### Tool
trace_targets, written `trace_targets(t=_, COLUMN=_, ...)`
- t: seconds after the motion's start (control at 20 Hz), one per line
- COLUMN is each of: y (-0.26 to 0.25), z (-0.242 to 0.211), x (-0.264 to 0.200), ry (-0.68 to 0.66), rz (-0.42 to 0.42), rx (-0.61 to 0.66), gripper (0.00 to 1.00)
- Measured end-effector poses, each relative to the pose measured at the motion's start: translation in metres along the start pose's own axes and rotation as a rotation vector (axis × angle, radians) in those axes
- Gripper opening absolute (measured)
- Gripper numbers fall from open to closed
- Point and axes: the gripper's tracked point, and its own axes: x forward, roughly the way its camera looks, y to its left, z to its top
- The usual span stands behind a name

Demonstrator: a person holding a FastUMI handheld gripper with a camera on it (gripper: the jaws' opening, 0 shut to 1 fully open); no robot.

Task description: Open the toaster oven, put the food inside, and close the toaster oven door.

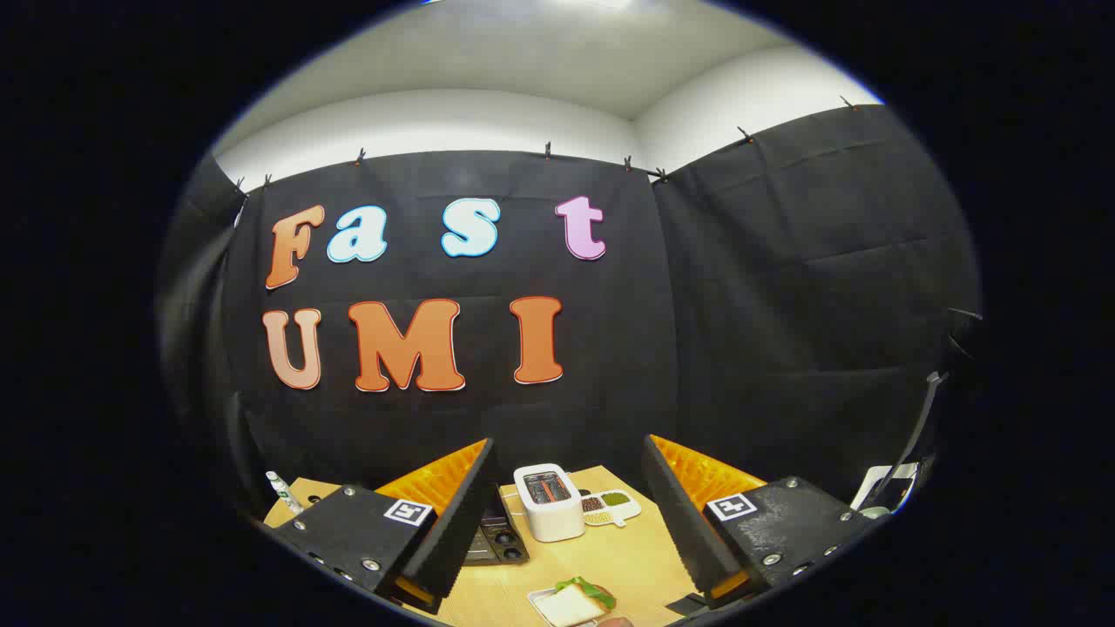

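Gripper (pixel 571 514) nearest, its 2 fingers (pixel 457 522) spread wide apart, released, nothing held between them; each finger body carries 1 square marker tag.

Between the fingers, closest in: 1 sandwich (pixel 575 603) on 1 small white tray (pixel 542 601). Pale bread, a green leaf lying along its far side. Partly cut off at the bottom, so its full shape cannot be told.

Wooden table (pixel 631 557) under everything.

Further on, beside the left finger and half hidden by it: 1 dark toaster oven (pixel 498 538), 2 round knobs visible on its front. Door state cannot be told from here.

Just right of it, between the fingers: 1 white toaster (pixel 548 502), upright, rounded corners, dark slots on top.

Touching the toaster's right side: 1 white divided dish (pixel 608 507), compartments with brown, green and pale contents.

Far left table corner, beyond the left finger: 1 small white bottle (pixel 280 489), tilted.
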Motion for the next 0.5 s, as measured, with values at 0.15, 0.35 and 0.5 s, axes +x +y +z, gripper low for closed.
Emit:
trace_targets(t=0.15, y=0.014, z=0.000, x=0.006, ry=-0.006, rz=0.040, rx=-0.019, gripper=0.99)
trace_targets(t=0.35, y=0.019, z=-0.006, x=0.014, ry=0.010, rz=0.059, rx=-0.025, gripper=0.99)
trace_targets(t=0.5, y=0.017, z=-0.008, x=0.015, ry=-0.011, rz=0.039, rx=-0.011, gripper=0.99)
